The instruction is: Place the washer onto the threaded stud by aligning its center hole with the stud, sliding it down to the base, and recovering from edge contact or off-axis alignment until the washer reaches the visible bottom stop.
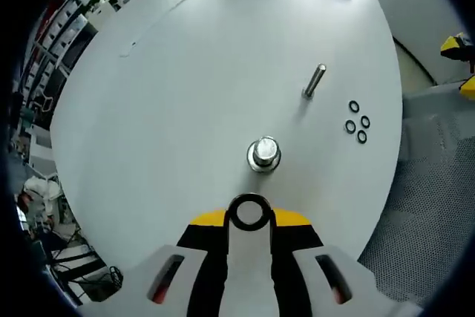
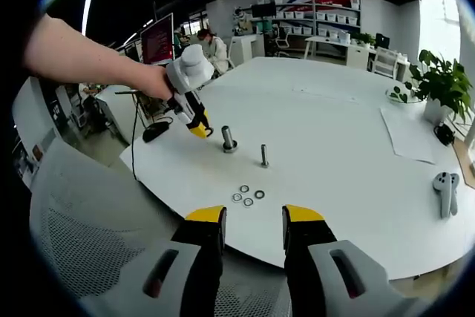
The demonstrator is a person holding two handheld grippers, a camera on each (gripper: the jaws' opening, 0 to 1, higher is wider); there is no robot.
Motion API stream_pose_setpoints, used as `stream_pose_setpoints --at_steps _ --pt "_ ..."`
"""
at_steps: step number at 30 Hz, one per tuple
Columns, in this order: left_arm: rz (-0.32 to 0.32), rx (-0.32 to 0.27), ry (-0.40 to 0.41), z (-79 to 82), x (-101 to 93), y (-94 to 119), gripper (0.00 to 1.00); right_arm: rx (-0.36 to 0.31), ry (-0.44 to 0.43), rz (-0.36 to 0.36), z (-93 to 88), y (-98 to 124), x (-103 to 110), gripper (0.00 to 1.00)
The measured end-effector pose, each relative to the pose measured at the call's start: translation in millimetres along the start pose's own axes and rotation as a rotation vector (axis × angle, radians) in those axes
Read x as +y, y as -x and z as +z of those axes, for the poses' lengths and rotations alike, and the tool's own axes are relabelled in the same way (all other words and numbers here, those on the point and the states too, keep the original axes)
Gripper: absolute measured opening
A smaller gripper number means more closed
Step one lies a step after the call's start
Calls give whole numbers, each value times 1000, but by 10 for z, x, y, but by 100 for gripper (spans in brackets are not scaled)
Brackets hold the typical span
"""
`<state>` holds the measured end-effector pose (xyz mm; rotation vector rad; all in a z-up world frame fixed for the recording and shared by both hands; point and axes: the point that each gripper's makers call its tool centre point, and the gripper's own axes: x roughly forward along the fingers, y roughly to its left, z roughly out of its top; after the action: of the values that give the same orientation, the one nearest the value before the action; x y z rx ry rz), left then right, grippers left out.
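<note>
A dark ring washer is pinched between the yellow tips of my left gripper, which is shut on it. Just beyond it on the white table stands the threaded stud, seen from above with its round metal base. The washer hangs short of the stud, apart from it. In the right gripper view, a hand holds the left gripper close beside the stud. My right gripper is open with nothing between its jaws, hovering off the table's near edge.
A slim bolt stands past the stud. Several spare washers lie near the table edge. A white controller and a potted plant sit far right. A mesh chair is below the table edge.
</note>
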<state>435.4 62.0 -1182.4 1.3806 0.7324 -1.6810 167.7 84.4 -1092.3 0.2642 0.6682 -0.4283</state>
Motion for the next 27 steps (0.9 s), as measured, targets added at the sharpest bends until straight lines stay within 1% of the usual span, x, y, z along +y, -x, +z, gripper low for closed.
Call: stream_pose_setpoints --at_steps 1,4,5,6,7,10,14,16,20,24,27 --pt "-2 -8 -8 61 -39 37 18 1 2 1 -2 -2 1 33" --pt "-6 -19 -25 137 -40 60 18 2 2 1 -1 -3 -2 33" --pt "-7 -20 -31 207 -115 122 18 2 2 1 -1 -3 -2 33" --pt "-5 -23 -49 251 -130 151 18 3 3 1 -3 -2 -2 33" --pt "-4 -24 -58 242 -112 149 18 3 3 1 -4 -2 -1 33" --pt "0 -27 -75 298 -110 186 18 3 5 2 -1 -5 -2 33" --pt "-18 -26 -87 347 -181 206 18 2 4 1 1 -6 -7 33" --pt "-21 -22 -97 346 -152 189 18 1 2 0 4 -3 -6 33" --pt "-27 -12 -110 396 -197 146 18 0 2 -2 5 -2 -11 33" --pt "-32 -1 -130 462 -184 61 18 -1 0 -5 7 5 -16 33" --pt "-33 5 -141 506 -215 51 18 -1 0 -6 7 2 -17 32"
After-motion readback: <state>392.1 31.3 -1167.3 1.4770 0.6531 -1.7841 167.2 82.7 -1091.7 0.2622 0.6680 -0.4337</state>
